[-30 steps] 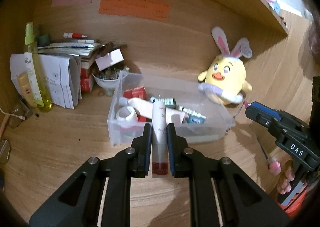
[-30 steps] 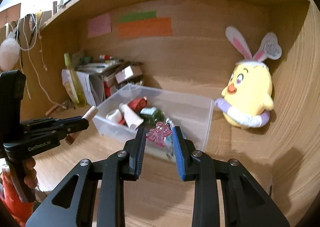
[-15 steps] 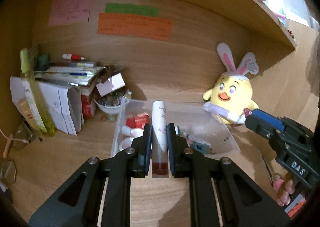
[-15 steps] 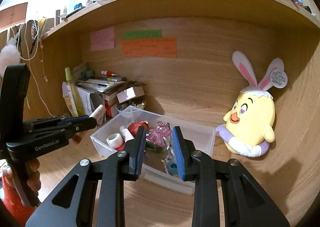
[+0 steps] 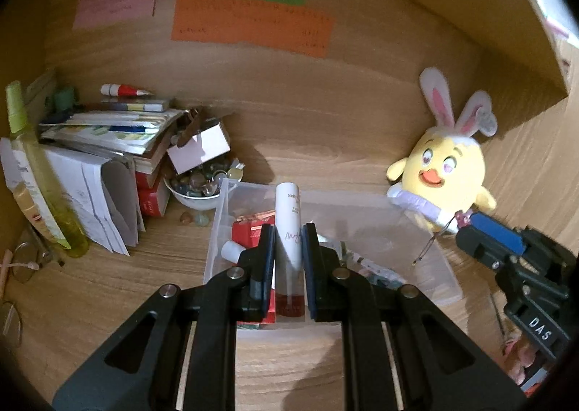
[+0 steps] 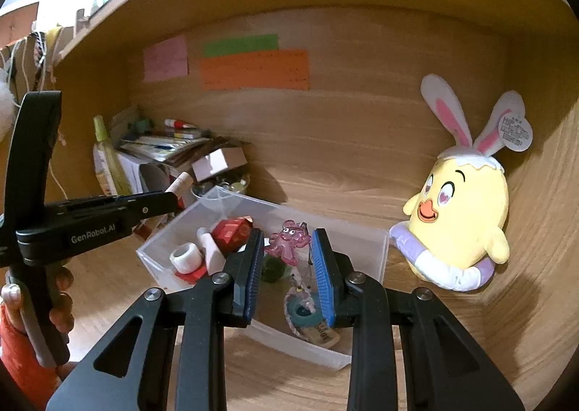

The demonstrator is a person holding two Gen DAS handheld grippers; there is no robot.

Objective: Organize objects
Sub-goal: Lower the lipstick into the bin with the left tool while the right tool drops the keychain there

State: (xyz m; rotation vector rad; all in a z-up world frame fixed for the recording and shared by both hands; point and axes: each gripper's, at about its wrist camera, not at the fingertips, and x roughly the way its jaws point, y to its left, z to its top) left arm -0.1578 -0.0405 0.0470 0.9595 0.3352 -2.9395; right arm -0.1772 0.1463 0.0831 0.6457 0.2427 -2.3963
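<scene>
Left wrist view: the left gripper [image 5: 288,251] is clamped on a white tube [image 5: 288,219] with a red cap end, holding it lengthwise between the pads, nose pointing away, above the near wall of a clear plastic bin [image 5: 448,277] on the wooden counter [image 5: 108,288]. Red boxes and small bottles lie in the bin's left half; a yellow chick plush [image 5: 450,181] with rabbit ears sits just beyond its right end, and a stack of papers [image 5: 105,136] and a bowl of trinkets [image 5: 202,186] crowd the left corner. The right gripper [image 5: 488,233] shows at the right edge.

Right wrist view: the right gripper [image 6: 287,266] is closed on a pink translucent figure charm [image 6: 287,239], its cord hanging down between the pads, poised over the bin's [image 6: 380,241] near right portion. The left gripper [image 6: 170,199], held by a hand [image 6: 54,302], carries the tube [image 6: 181,183] over the bin's far left corner.

Both items appear to be in transit, held clear of the bin. The step in hand looks like carrying; the next move calls for choosing where each belongs, then lowering and releasing it there without knocking the neighbouring clutter.
</scene>
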